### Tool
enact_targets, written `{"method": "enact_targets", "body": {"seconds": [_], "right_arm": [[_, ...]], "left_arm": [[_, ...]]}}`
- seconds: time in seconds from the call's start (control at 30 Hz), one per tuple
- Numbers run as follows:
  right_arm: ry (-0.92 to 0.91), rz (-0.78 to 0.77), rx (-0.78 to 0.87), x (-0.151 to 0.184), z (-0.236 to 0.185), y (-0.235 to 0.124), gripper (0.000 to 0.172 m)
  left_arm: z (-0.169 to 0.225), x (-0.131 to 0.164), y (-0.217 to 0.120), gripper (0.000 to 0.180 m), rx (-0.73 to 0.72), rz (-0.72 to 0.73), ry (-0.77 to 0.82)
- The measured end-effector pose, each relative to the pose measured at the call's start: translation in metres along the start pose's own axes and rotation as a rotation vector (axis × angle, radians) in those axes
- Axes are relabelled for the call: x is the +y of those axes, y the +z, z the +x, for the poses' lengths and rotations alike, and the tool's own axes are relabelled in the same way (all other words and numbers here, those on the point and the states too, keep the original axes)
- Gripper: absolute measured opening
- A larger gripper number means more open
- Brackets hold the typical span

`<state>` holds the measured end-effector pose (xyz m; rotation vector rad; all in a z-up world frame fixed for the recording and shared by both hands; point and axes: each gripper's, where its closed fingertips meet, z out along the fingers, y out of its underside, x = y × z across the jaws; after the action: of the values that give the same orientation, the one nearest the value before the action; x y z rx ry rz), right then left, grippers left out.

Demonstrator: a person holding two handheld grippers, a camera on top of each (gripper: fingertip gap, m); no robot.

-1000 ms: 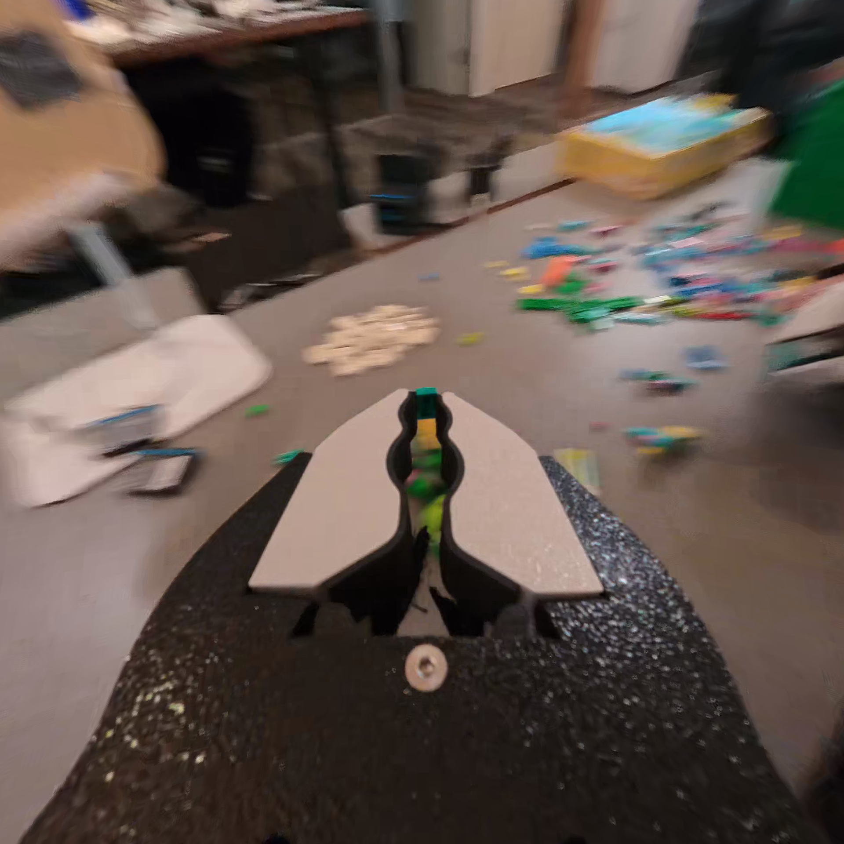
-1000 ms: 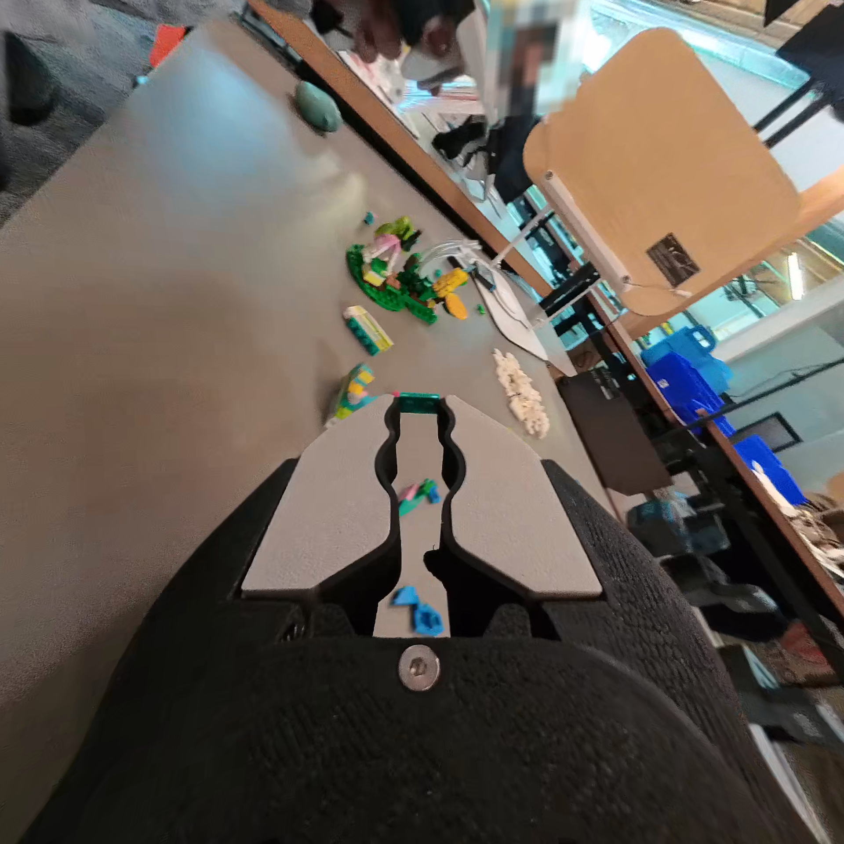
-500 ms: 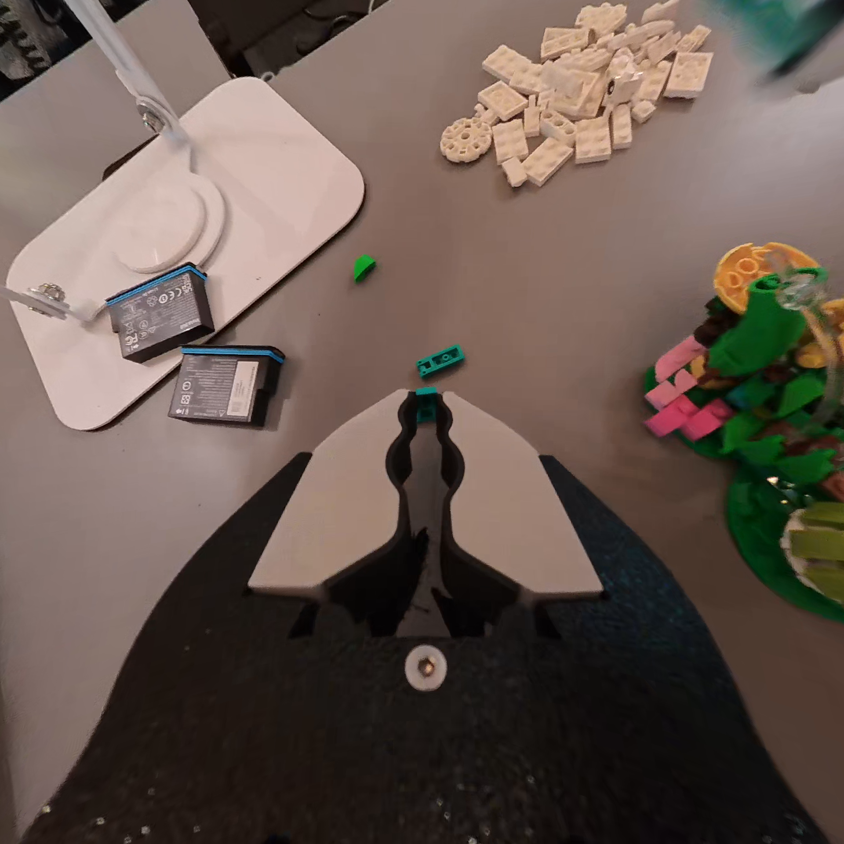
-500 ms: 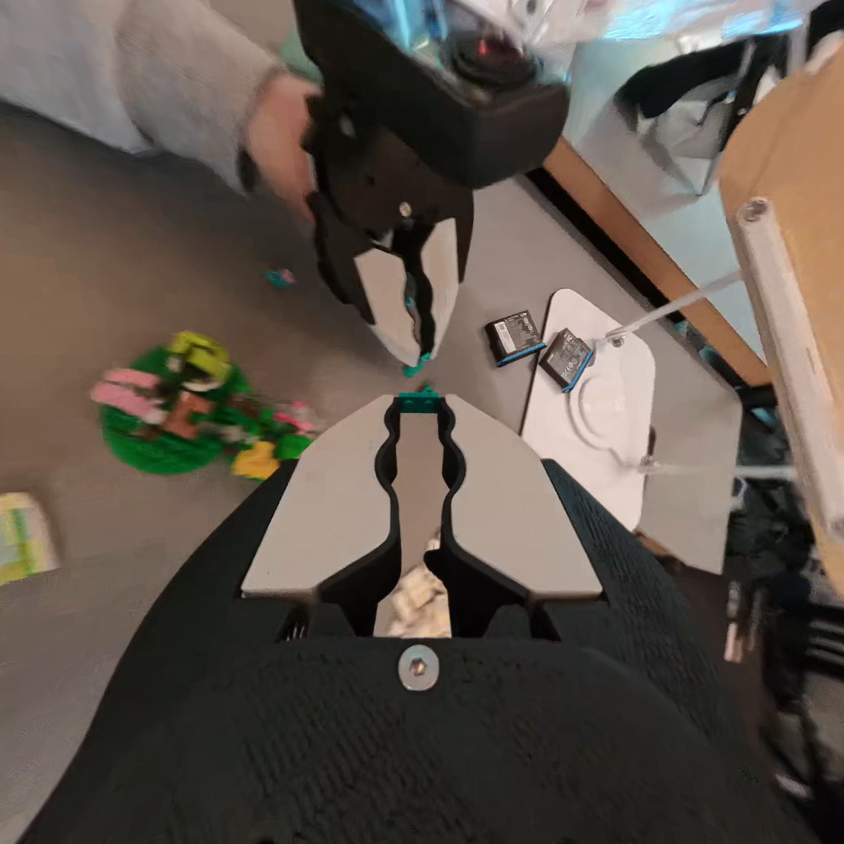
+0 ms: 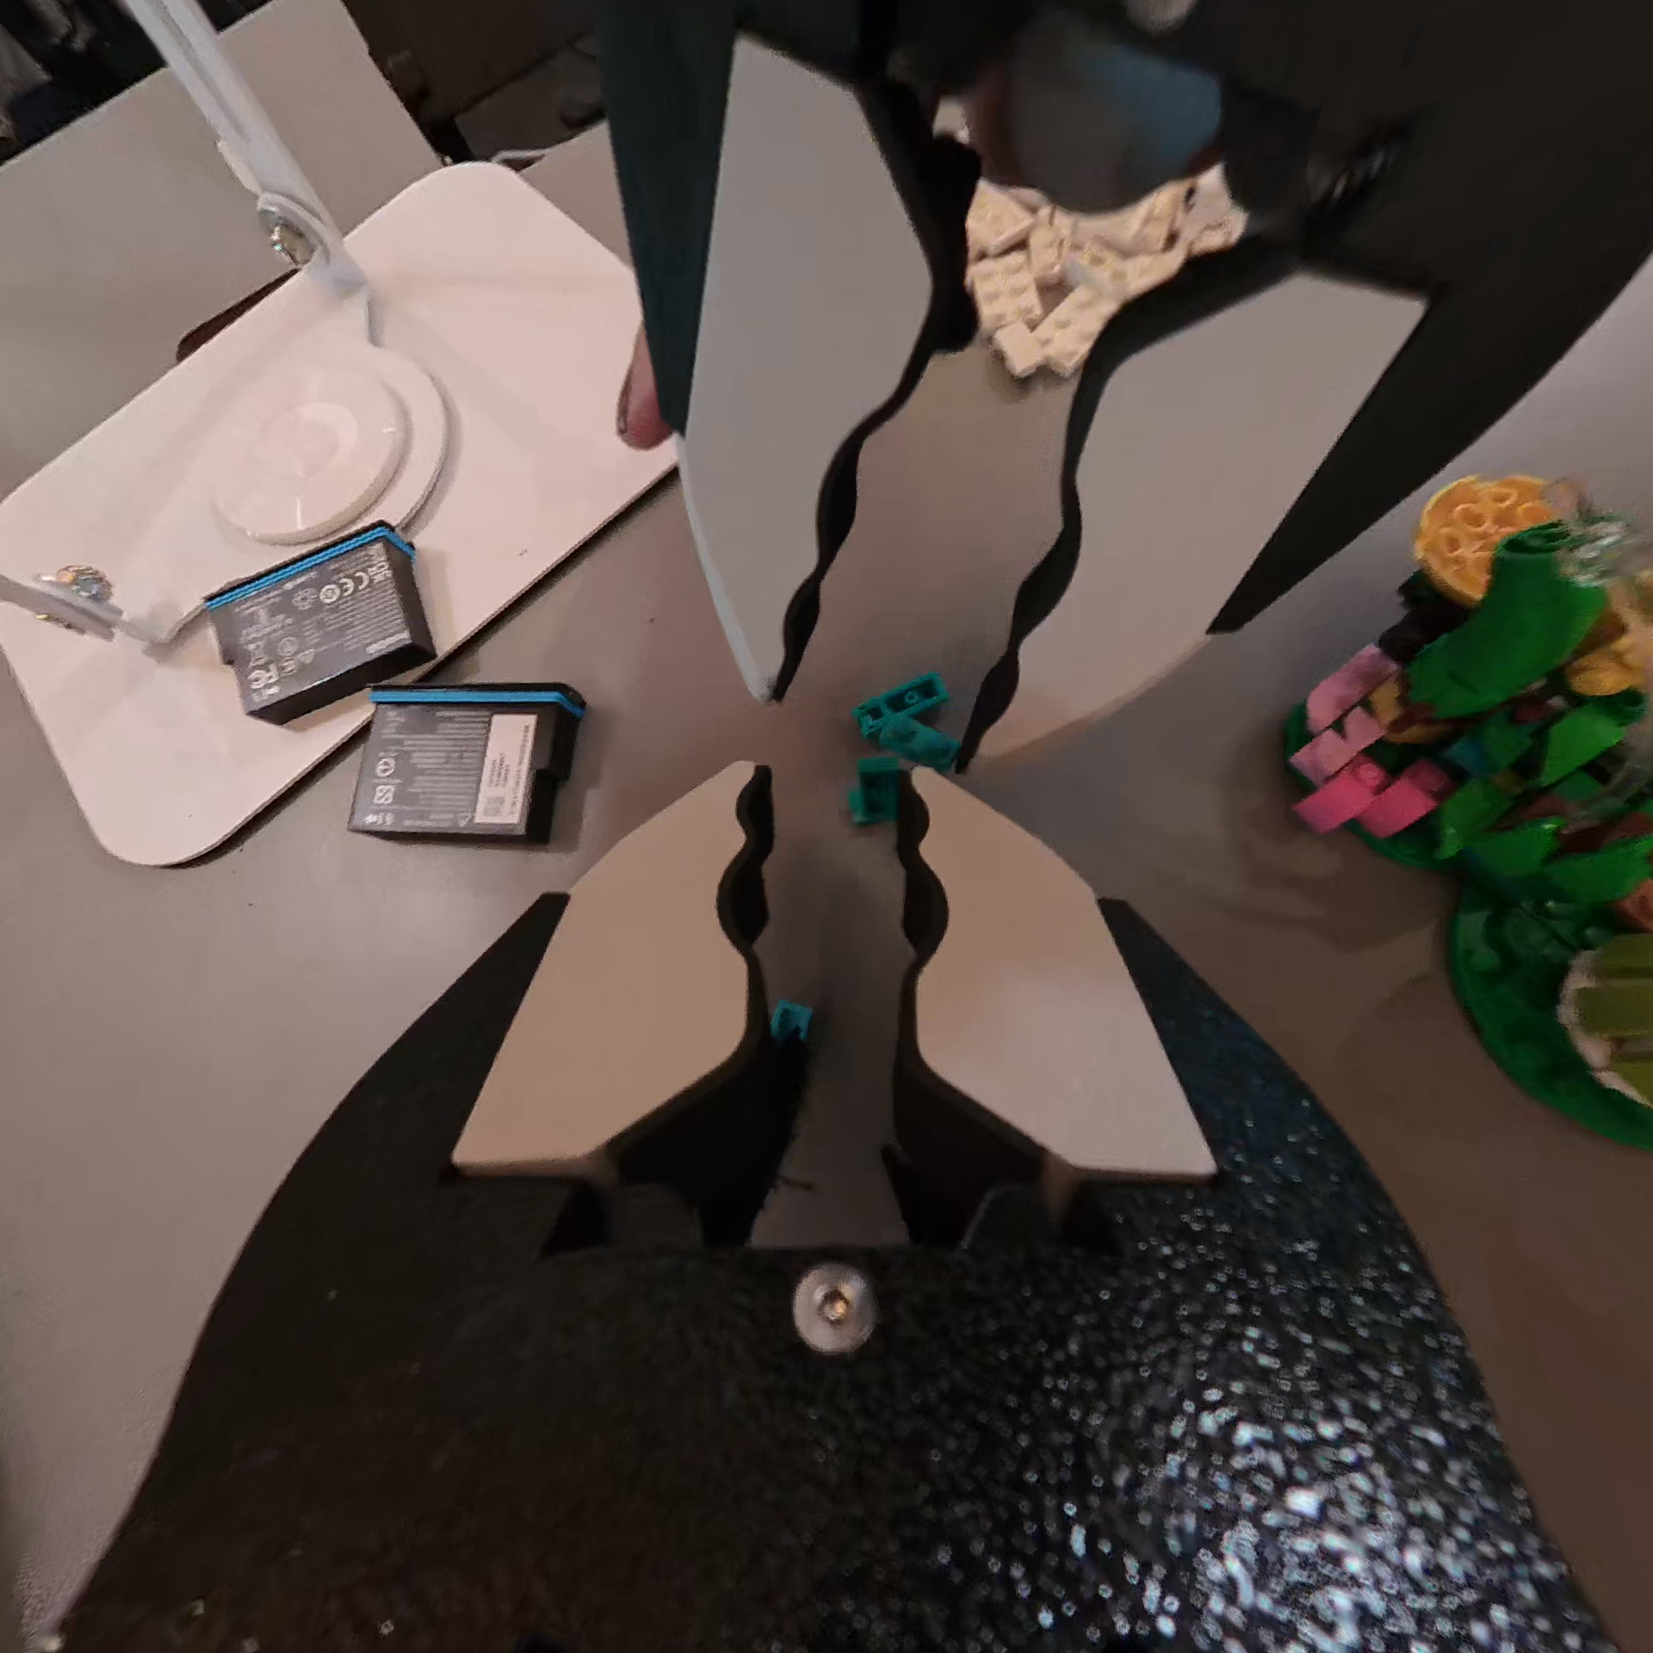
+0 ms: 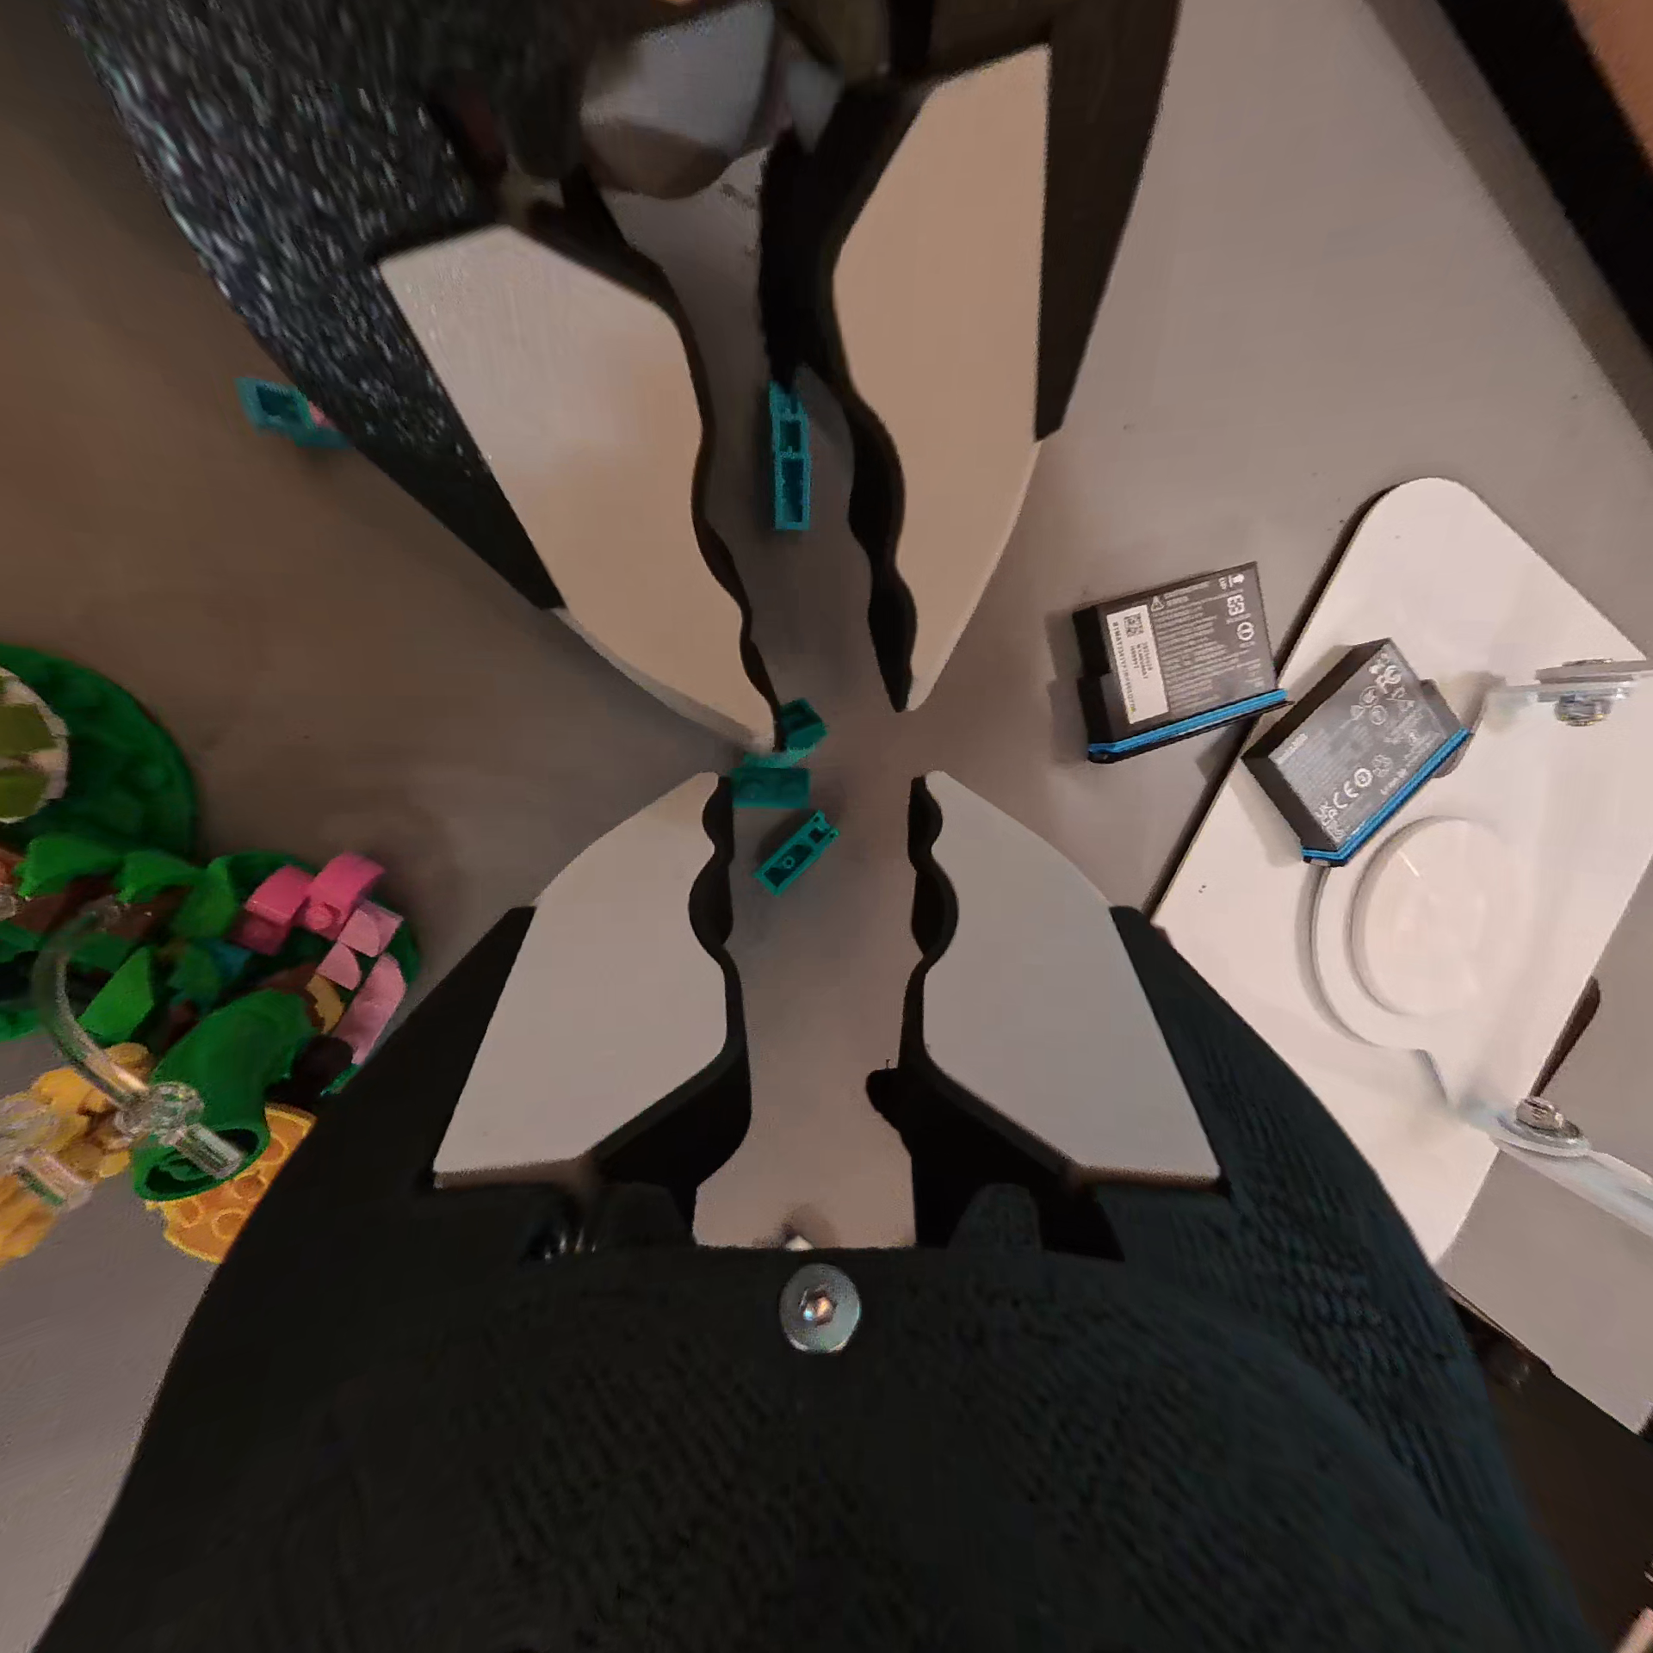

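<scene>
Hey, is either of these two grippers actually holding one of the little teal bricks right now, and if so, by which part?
Neither. The left gripper and right gripper both stand open; the small teal bricks lie loose on the grey table between the fingertips.

My left gripper points down at twelve o'clock, jaws parted, both pads clear of anything. My right gripper faces it tip to tip from the far side, jaws parted wider and gripping nothing. In the left wrist view it hangs in from twelve o'clock, fingertips almost meeting mine.
</scene>
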<state>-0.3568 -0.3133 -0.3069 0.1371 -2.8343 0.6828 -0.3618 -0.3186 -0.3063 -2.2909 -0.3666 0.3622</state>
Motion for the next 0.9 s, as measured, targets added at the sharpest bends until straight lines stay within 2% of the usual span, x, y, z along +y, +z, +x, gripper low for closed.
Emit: {"method": "enact_targets", "body": {"seconds": [0.13, 0.23, 0.37, 0.47, 0.57, 0.73, 0.9], "right_arm": [[-0.018, 0.031, 0.032, -0.002, -0.003, -0.002, 0.042], [-0.022, 0.064, 0.077, -0.002, 0.0, -0.006, 0.046], [-0.019, 0.096, 0.153, -0.003, 0.006, -0.009, 0.048], [0.037, 0.104, 0.2, -0.002, 0.015, -0.012, 0.041], [0.126, 0.112, 0.246, 0.0, 0.025, -0.02, 0.041], [0.239, 0.135, 0.335, 0.005, 0.025, -0.055, 0.042], [0.275, 0.244, 0.473, 0.0, -0.017, -0.123, 0.041]], "left_arm": [[-0.003, -0.001, 0.0, 0.041, -0.007, 0.037, 0.01], [-0.001, -0.006, 0.0, 0.048, -0.035, 0.084, 0.114], [-0.004, -0.009, -0.003, 0.047, -0.09, 0.102, 0.18], [-0.007, -0.01, -0.006, 0.047, -0.141, 0.123, 0.255], [-0.016, -0.008, -0.012, 0.046, -0.201, 0.138, 0.233], [-0.013, -0.008, -0.041, 0.053, -0.152, 0.197, 0.112], [0.027, 0.026, -0.074, 0.053, -0.029, 0.105, 0.13]]}}
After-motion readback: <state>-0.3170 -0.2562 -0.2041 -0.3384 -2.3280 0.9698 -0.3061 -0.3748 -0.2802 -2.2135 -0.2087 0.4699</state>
